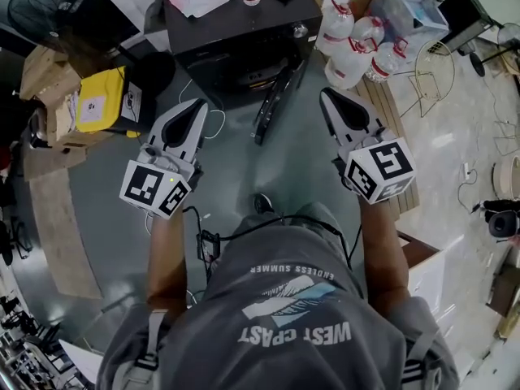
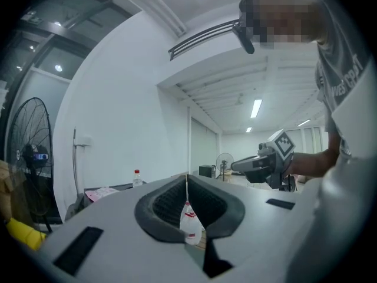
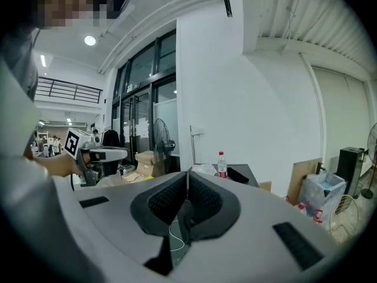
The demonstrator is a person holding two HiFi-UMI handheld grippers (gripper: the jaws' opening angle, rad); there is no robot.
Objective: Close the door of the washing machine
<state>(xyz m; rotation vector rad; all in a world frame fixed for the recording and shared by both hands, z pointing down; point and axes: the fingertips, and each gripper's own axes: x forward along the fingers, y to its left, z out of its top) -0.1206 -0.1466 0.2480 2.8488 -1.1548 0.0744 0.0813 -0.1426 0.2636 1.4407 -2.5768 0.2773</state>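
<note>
Washer [image 1: 236,31] beyond left tongs [image 1: 197,106], right tongs [image 1: 327,96]

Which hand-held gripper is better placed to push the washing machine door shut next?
Probably right. The open door juts out between them; the right hand-held gripper sits beside its outer face, the left hand-held gripper on its inner side. Both are shut, empty.

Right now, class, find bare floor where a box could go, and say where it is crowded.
Bare grey floor lies between the left gripper and right gripper, in front of the black cabinet. Crowded: boxes left, water bottles right.
</note>
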